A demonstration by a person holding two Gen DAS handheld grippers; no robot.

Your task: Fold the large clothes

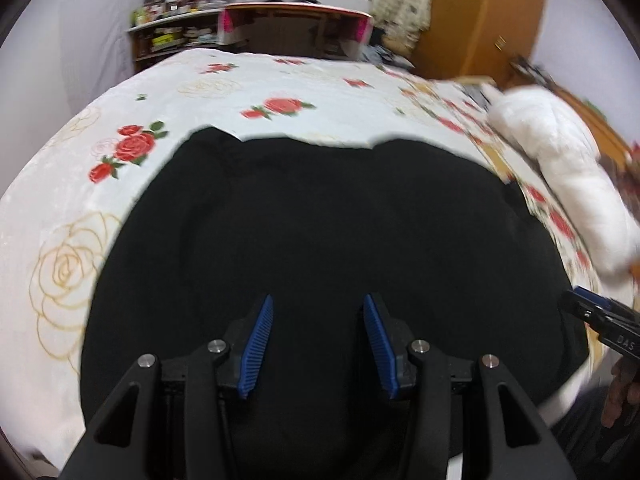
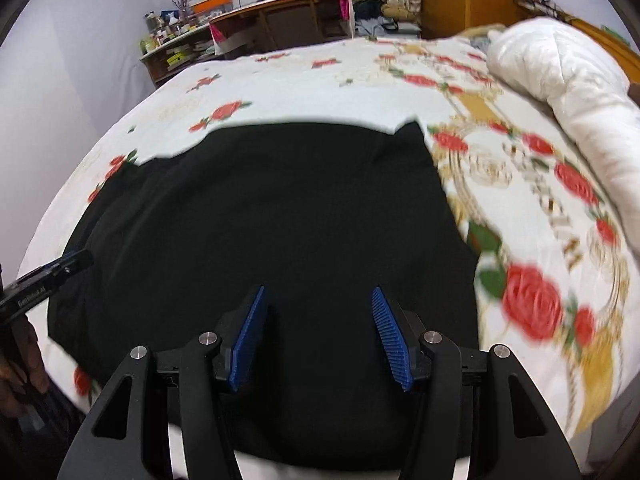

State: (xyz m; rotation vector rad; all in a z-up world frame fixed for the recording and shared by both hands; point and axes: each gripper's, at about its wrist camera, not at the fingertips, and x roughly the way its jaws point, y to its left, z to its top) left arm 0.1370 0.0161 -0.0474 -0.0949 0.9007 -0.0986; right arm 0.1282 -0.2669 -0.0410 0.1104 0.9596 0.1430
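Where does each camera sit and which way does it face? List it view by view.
Left wrist: on the left tongs, angled down over the black garment; a hand shows at right.
Right wrist: on the right tongs, angled down likewise; a hand shows at left.
Shared: garment, floral bedsheet, white duvet, each other's tongs.

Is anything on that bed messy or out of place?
Nothing is spilled or damaged. The black garment lies spread on the floral bedspread, its far edge uneven, with a corner poking up. A white quilt is bundled at the bed's right side.
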